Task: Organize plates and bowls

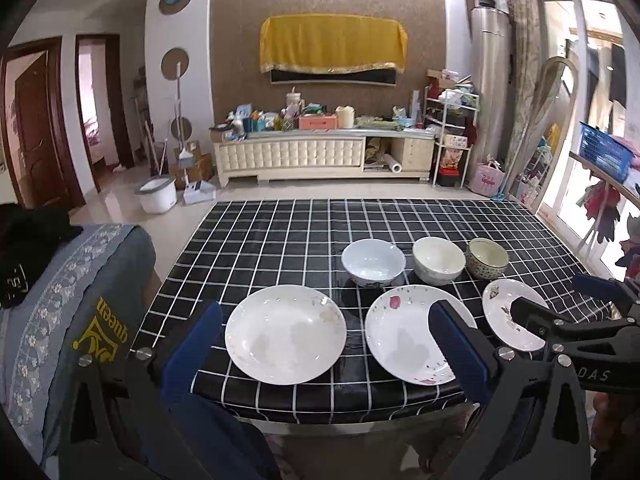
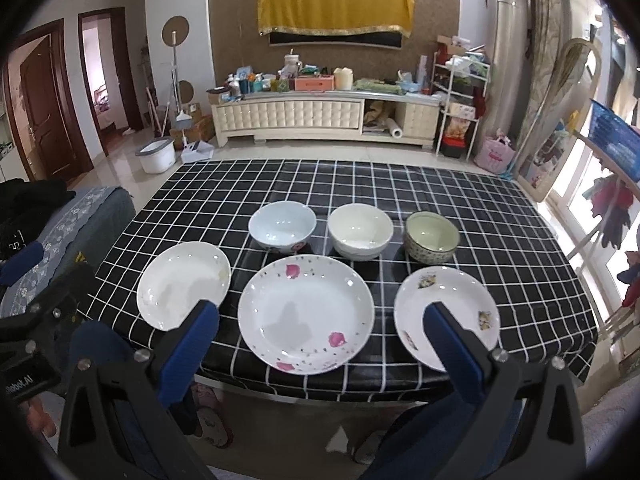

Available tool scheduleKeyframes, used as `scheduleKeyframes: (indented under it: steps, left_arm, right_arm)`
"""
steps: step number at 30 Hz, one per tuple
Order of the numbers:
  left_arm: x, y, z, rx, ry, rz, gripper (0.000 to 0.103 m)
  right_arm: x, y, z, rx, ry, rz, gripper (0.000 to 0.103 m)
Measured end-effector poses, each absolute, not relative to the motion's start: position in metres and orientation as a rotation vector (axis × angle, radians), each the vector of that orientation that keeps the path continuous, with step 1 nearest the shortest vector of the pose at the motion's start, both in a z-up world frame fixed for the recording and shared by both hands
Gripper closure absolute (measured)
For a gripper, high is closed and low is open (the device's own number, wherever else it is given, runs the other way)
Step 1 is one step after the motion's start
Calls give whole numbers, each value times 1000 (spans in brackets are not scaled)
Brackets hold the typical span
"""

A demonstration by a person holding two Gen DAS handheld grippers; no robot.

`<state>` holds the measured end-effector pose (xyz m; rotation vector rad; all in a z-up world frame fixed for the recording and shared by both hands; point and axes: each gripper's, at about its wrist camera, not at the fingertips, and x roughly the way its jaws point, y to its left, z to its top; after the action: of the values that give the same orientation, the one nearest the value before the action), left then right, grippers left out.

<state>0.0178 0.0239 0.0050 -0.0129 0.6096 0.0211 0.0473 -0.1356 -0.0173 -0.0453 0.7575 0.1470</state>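
Looking through my left wrist cam first: my left gripper hangs over the near edge of the table, its blue fingers spread wide with nothing between them. The plain white plate sits right in that gap, down on the black checked cloth, not touched. At 3 o'clock from it is the pink-flower plate, partly behind my right-hand finger, and further toward 3 the small plate. Behind them, toward 12, three bowls in a row: the pale blue bowl, the cream bowl and the green-rimmed bowl. My other tool pokes in from 3 o'clock, over the small plate.

Right wrist cam now: my right gripper is also wide open and holding nothing, hovering at the near table edge. The pink-flower plate lies between the fingers, clear of both. Plain white plate is at 9 o'clock from it, small plate at 3, partly under my finger. Bowls run along 12 o'clock: pale blue bowl, cream bowl, green-rimmed bowl, all upright, each apart from its neighbour. No plate is stacked on another yet.
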Motion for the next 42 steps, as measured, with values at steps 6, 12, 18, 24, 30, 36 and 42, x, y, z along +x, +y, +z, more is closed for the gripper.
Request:
scheduleKeyframes:
  steps: [6, 12, 18, 24, 30, 36, 42]
  left_arm:
    - [45, 44, 0, 3, 658, 81, 1]
    - [80, 72, -14, -21, 739, 118, 1]
    - [117, 111, -54, -109, 896, 195, 1]
    - [140, 146, -105, -213, 1032, 241, 1]
    - [156, 167, -150, -252, 1142, 283, 1]
    - [170, 185, -179, -313, 1246, 335, 1]
    - [177, 187, -185, -212, 1219, 337, 1]
  right_arm:
    - [75, -121, -19, -23, 766, 211, 0]
    - [111, -93, -29, -64, 779, 269, 0]
    - [137, -56, -48, -205, 776, 281, 0]
    - [164, -34, -80, -208, 857, 325, 0]
    - [187, -14, -116, -221, 990, 340, 0]
    - [201, 8, -146, -266, 1078, 389, 0]
    - [210, 17, -156, -281, 1097, 373, 0]
